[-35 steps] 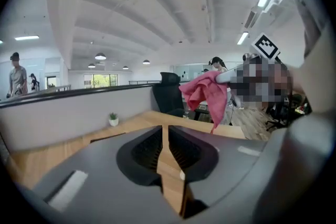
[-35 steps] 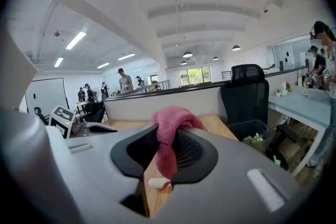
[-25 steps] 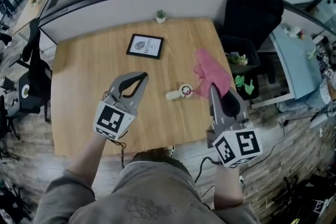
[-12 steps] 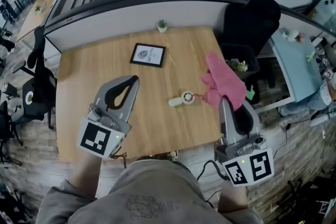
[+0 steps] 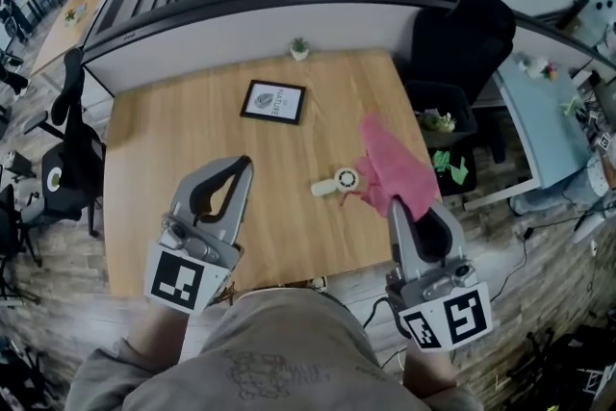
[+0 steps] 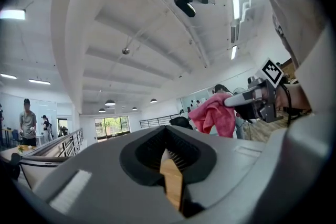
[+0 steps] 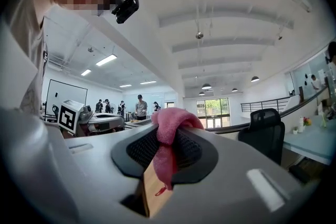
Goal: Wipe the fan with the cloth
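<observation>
Now the fan [image 5: 337,182] lies just beside the cloth [image 5: 395,166] that the right gripper [image 5: 397,207] pinches tight. Its handle points toward the left gripper [image 5: 241,166], jaws pressed together, empty.

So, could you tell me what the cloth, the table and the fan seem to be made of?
Cloth: soft pink fabric, likely microfibre; it drapes in folds. Table: wood or wood-look laminate, matt; pale grain lines. Fan: probably plastic; smooth cream body.

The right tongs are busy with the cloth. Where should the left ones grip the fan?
Likely the fan by its slim handle, from above on the left: it lies flat on the table, handle pointing away from the cloth.
</observation>
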A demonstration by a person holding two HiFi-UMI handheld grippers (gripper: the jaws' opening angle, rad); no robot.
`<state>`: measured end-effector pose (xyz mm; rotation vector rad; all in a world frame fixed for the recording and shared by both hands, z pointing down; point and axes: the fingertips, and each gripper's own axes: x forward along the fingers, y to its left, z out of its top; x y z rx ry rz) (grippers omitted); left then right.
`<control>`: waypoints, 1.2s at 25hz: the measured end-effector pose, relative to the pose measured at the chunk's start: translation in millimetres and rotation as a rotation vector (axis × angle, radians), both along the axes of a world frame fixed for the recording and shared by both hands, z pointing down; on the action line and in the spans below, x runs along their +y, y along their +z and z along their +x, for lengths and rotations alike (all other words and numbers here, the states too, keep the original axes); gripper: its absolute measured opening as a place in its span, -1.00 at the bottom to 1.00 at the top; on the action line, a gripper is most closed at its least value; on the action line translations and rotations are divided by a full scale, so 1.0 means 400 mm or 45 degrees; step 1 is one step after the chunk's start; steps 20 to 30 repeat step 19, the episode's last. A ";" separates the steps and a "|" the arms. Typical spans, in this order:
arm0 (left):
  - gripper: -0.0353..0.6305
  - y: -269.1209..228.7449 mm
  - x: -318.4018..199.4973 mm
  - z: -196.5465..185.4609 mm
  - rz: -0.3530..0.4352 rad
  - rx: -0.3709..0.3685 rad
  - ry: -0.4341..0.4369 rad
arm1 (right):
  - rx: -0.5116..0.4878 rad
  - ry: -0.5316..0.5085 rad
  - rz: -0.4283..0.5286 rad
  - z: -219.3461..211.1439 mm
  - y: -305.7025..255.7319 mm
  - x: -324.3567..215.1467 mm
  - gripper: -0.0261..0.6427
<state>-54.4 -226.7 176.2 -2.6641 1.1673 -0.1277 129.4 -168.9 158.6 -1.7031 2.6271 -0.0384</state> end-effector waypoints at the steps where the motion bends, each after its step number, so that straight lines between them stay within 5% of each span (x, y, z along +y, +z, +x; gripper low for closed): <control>1: -0.89 0.008 0.005 0.001 -0.011 -0.001 0.000 | -0.001 -0.004 -0.012 -0.002 0.009 0.002 -0.69; 10: -0.89 0.043 0.025 0.017 -0.121 0.010 0.010 | -0.041 0.044 -0.068 0.029 0.043 0.009 -0.69; 30: -0.89 0.045 0.042 0.031 -0.139 0.007 0.021 | -0.036 0.034 -0.083 0.026 0.053 0.014 -0.69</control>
